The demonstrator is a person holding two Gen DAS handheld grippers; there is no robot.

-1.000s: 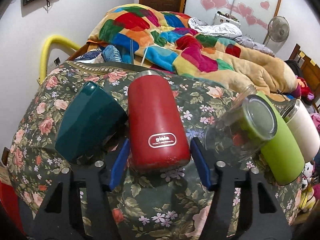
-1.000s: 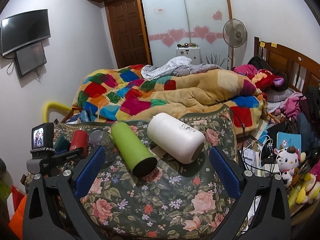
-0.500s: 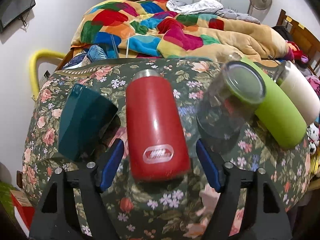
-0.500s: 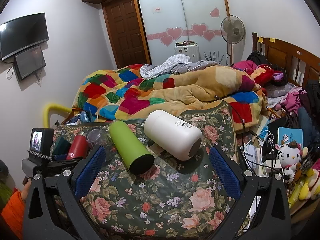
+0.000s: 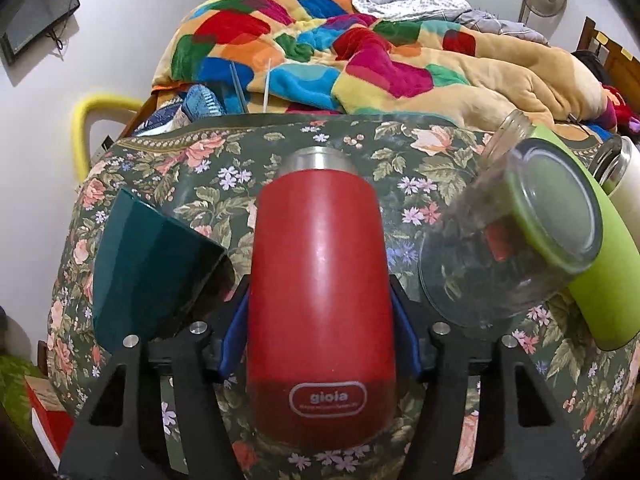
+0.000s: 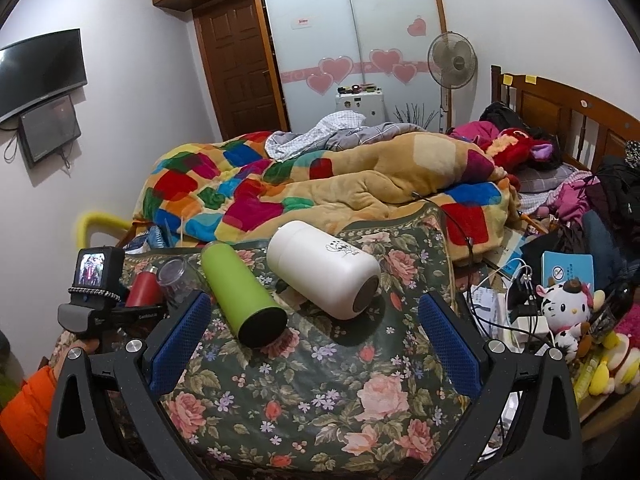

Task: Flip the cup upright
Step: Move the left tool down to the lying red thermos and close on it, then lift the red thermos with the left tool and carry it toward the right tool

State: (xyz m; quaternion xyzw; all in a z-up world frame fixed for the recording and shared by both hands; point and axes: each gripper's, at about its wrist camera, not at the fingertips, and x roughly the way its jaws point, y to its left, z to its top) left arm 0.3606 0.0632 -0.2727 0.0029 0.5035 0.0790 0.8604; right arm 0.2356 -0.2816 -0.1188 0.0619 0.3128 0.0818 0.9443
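Cluttered bedroom, floral tablecloth (image 6: pixel 320 392) over a table filling the lower half of both views, patchwork blanket (image 6: pixel 280 192) on the bed behind it. Left wrist view: red cup (image 5: pixel 322 300) lies on its side at frame centre, base toward the camera, steel rim pointing away to the far table edge. Left gripper (image 5: pixel 322 340) has its blue pads pressed on both flanks of the red cup near the base, closed onto it. Tight on both sides: teal cup (image 5: pixel 148 272) lying just left of it, clear glass (image 5: pixel 508 240) lying just right, leaning against the green bottle (image 5: pixel 600 264); white bottle (image 5: pixel 630 184) clipped at the right edge. Bare cloth beyond the red cup's rim up to the far edge. Right wrist view: right gripper (image 6: pixel 316 340) spread wide, nothing between its pads, above bare cloth at lower centre. It shows the full green bottle (image 6: pixel 240 292) and white bottle (image 6: pixel 324 268) on their sides at mid-frame, plus the table's right edge with cables and a plush toy (image 6: pixel 564 312) beyond. The red cup (image 6: pixel 142 290) there is small at mid-left, partly hidden behind the left gripper's camera; grip not readable from this view.
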